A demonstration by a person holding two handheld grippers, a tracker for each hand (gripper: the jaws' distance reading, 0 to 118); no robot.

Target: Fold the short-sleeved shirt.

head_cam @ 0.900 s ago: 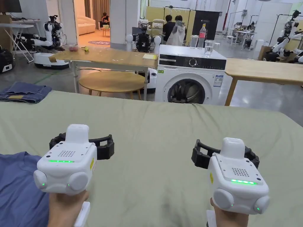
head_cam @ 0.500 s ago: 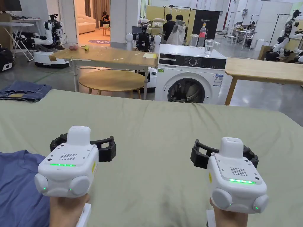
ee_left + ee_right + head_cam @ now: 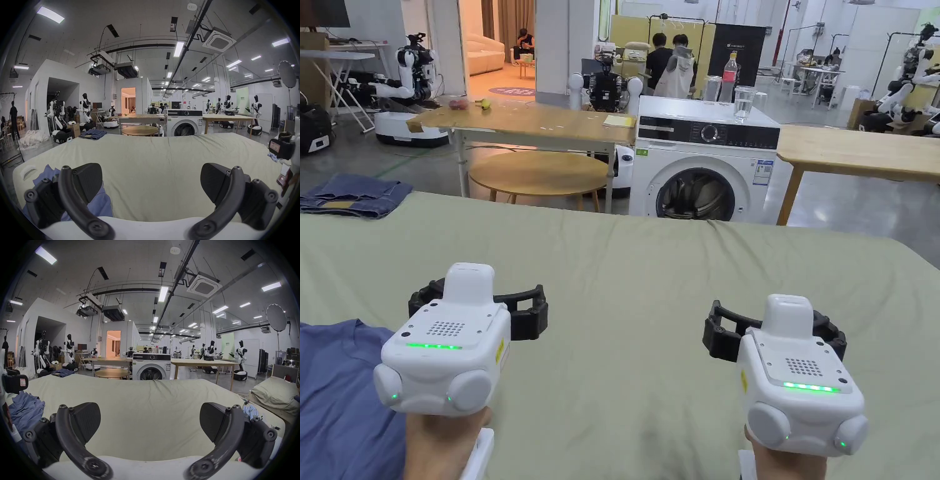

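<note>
Grippers, left gripper (image 3: 151, 181) and right gripper (image 3: 150, 421), are held wide above the bed (image 3: 650, 269), right of the blue shirt (image 3: 337, 387).

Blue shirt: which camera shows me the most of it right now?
The right gripper view: the blue shirt lies rumpled on the green sheet with its edges visible. The head view cuts it off at the frame's lower left corner. In the left gripper view, that gripper's own jaw covers much of it.
</note>
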